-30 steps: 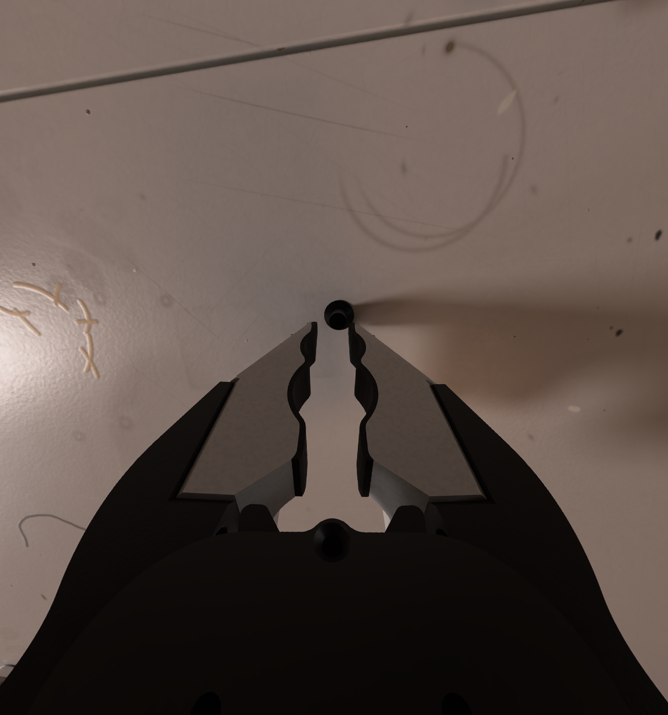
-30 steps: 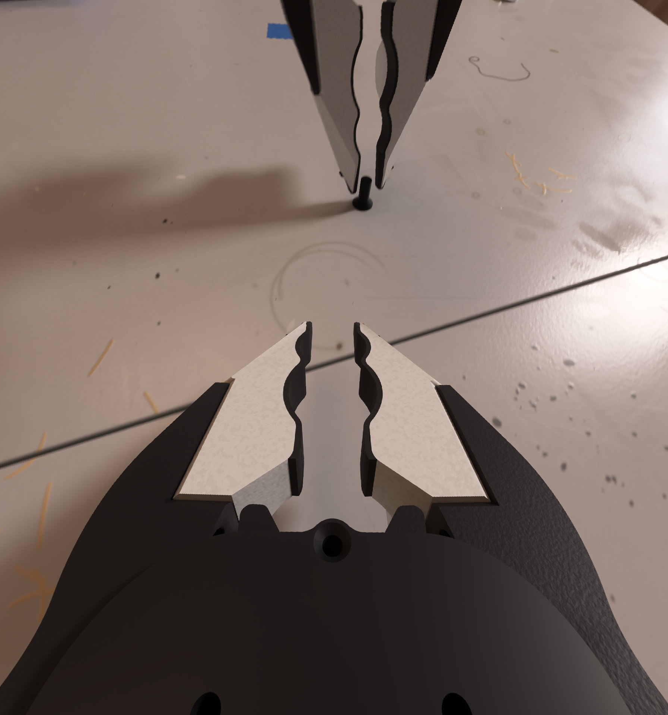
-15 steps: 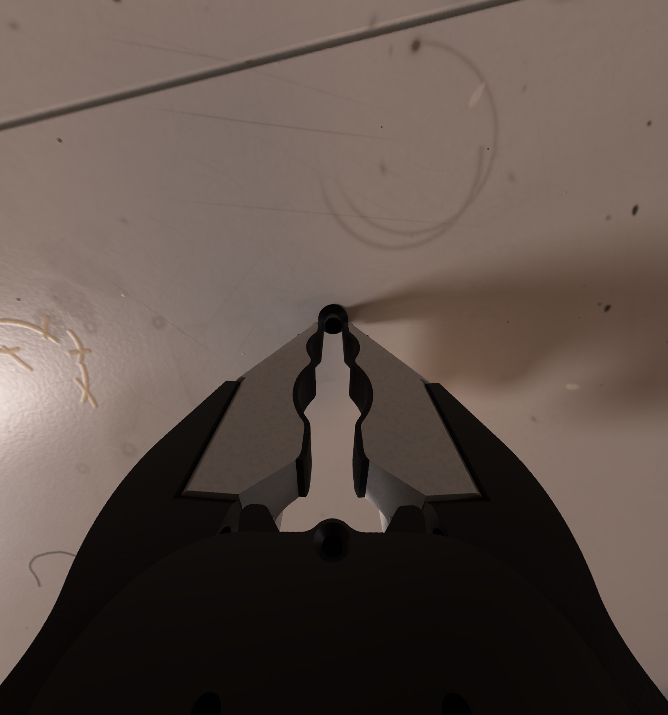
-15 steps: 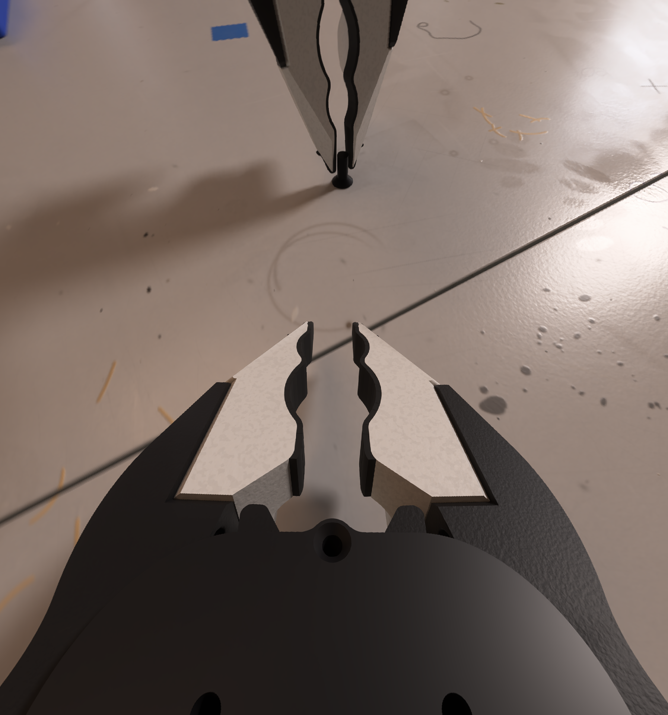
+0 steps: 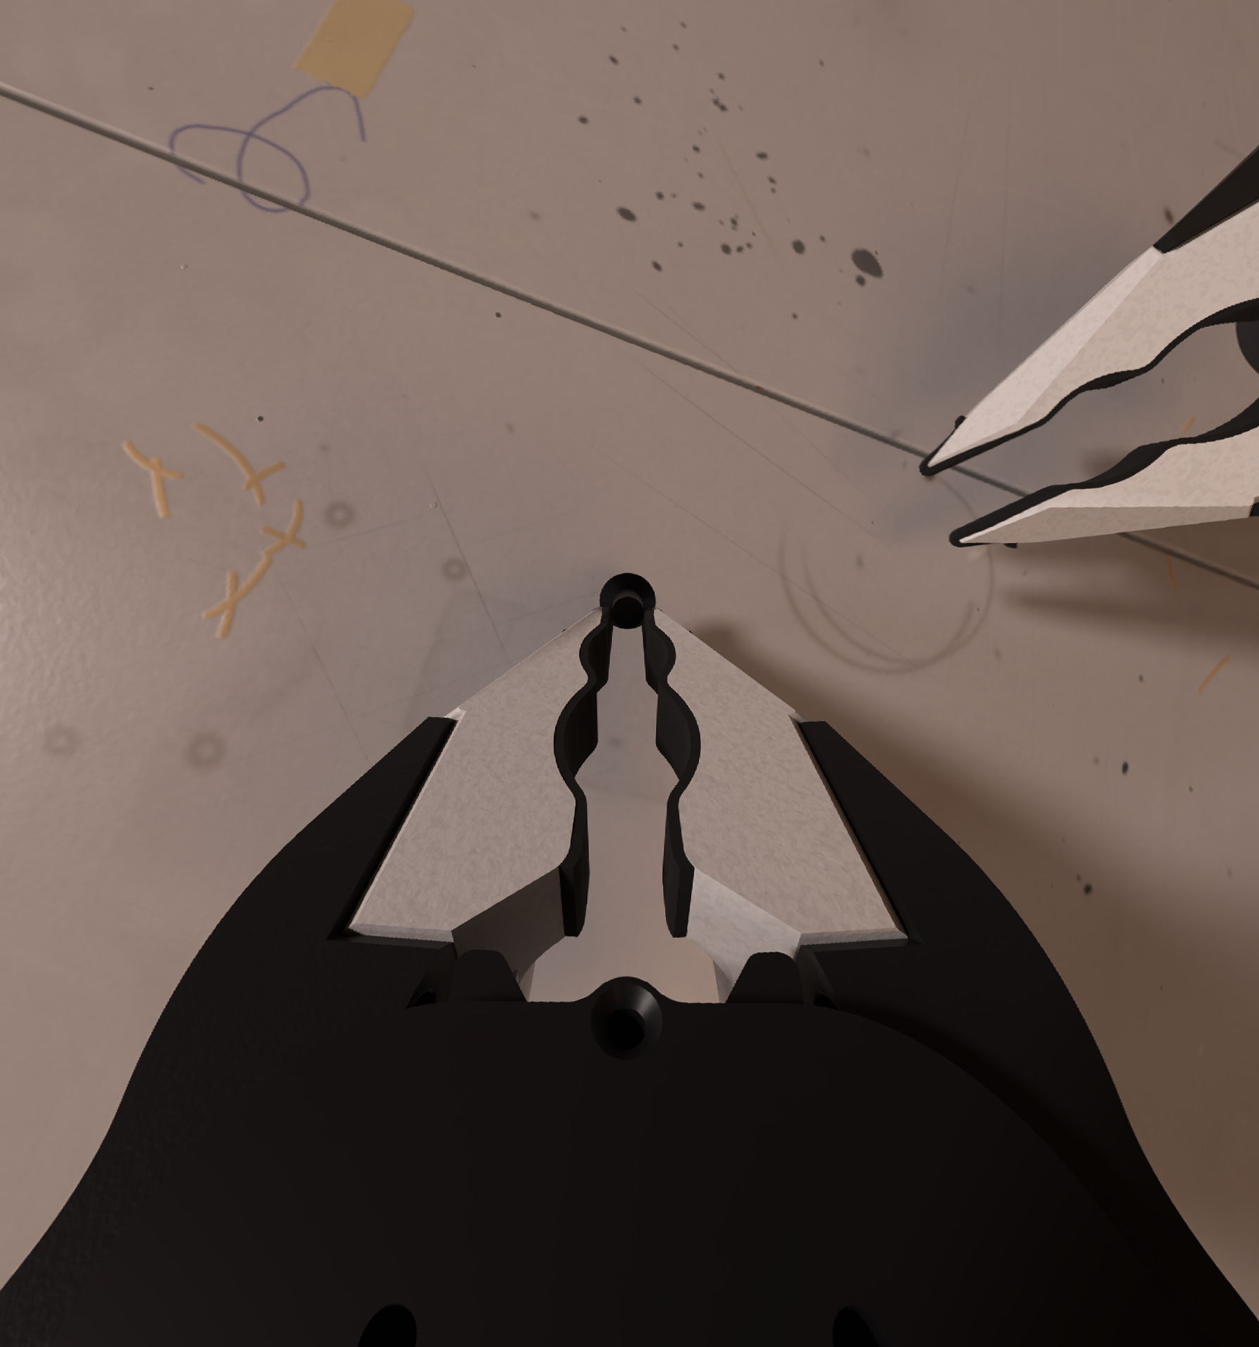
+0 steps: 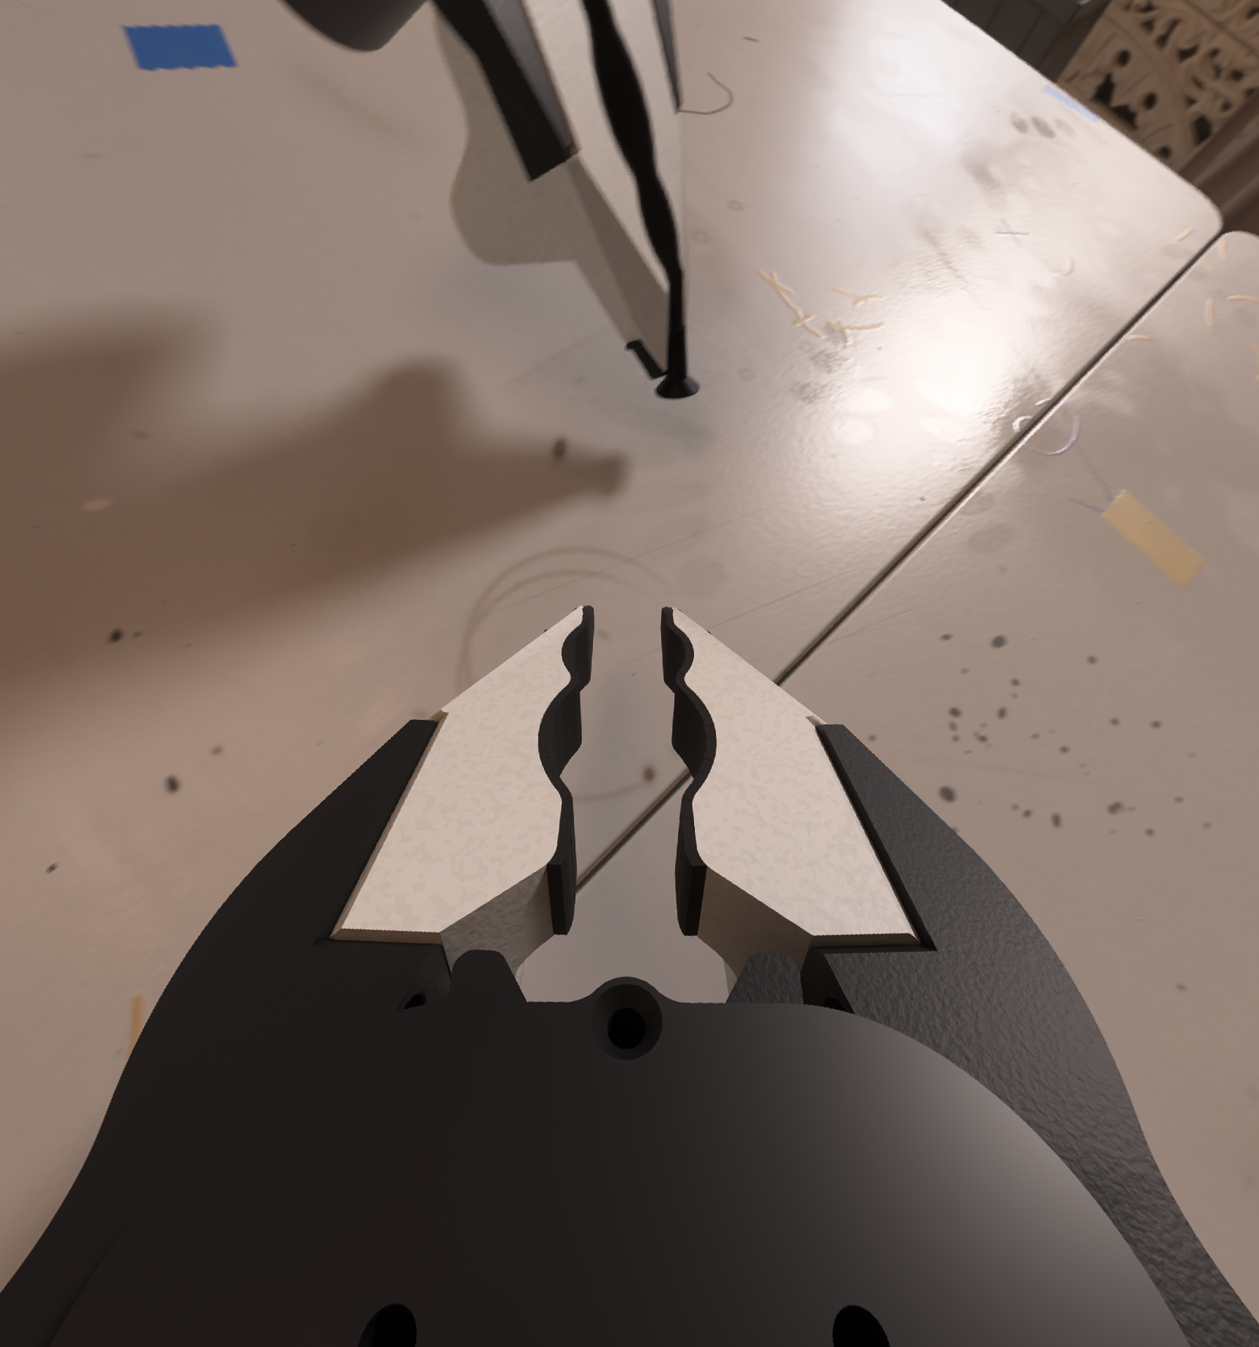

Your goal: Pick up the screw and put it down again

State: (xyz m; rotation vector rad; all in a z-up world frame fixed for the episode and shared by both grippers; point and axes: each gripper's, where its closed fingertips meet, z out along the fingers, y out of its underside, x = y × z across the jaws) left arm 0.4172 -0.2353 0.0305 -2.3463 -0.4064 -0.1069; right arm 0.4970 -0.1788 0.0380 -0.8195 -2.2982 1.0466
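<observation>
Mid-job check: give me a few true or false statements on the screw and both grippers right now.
1. The left gripper is shut on the black screw. True.
2. The screw hangs head down. True.
3. The right gripper holds something. False: it is open and empty.
4. The screw lies flat on the table. False: it is upright in the left gripper, and its shadow sits apart from it.

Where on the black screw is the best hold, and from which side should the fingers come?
On the shank, from above. The screw stands head down, its flared head lowest and its thin shank pointing up, so only the shank offers two opposite sides. The left gripper is already shut on it that way, and the hold looks sound. The right gripper is open and apart.
</observation>
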